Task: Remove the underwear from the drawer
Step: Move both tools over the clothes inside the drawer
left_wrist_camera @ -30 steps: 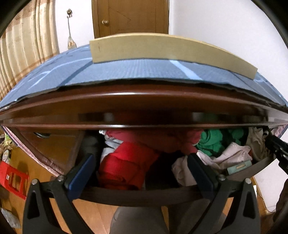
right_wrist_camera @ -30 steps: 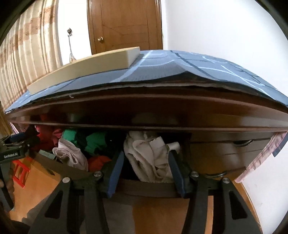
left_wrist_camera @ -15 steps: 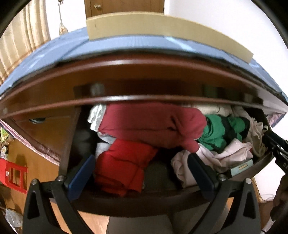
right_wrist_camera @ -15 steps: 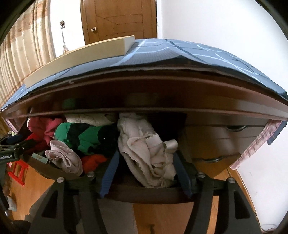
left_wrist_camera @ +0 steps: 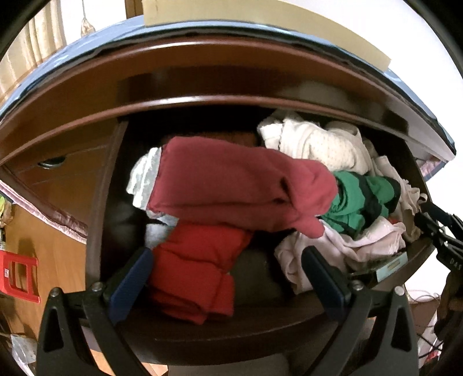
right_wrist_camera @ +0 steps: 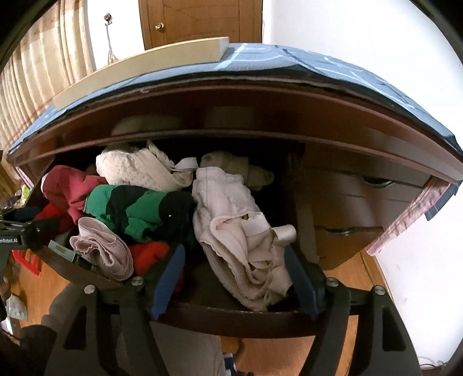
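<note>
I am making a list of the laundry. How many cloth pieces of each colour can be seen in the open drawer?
Red or dark red: 2, a dark red folded garment and a bright red folded garment
Green with black stripes: 1, a striped garment
Cream or pale pink: at least 3, for example a crumpled cream garment
Total: at least 6

Home bedroom, wooden dresser, clothes-filled drawer, curtains, door

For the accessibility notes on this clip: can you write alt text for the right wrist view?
The right gripper, jaws opening, points down into an open dark wooden drawer crammed with clothes; a crumpled cream-white cloth garment lies between its blue-padded fingers. To the left lie a green-and-black striped garment and a maroon garment.
</note>
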Demonstrator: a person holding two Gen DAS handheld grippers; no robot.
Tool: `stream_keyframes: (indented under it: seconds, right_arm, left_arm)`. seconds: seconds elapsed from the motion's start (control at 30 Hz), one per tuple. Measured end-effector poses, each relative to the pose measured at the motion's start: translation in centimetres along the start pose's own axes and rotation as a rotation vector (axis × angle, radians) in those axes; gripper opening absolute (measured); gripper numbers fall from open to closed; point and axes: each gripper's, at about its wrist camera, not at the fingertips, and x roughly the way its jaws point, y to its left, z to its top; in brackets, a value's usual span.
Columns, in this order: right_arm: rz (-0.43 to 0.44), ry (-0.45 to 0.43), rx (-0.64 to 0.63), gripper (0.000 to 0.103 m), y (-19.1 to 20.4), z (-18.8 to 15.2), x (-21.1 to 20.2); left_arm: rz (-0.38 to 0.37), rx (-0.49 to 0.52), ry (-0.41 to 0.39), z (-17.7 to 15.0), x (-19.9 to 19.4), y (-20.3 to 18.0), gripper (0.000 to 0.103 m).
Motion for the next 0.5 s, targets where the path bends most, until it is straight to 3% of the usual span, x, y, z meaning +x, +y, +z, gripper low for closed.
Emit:
stream_keyframes:
  seconds: [0.5]
  right_arm:
    - [0.008,0.173,-0.072,0.073,0.0,-1.9,-1.0]
  left_arm:
    - [-0.030,0.101,0.122,-1.5,0.1,-0.7,0.103]
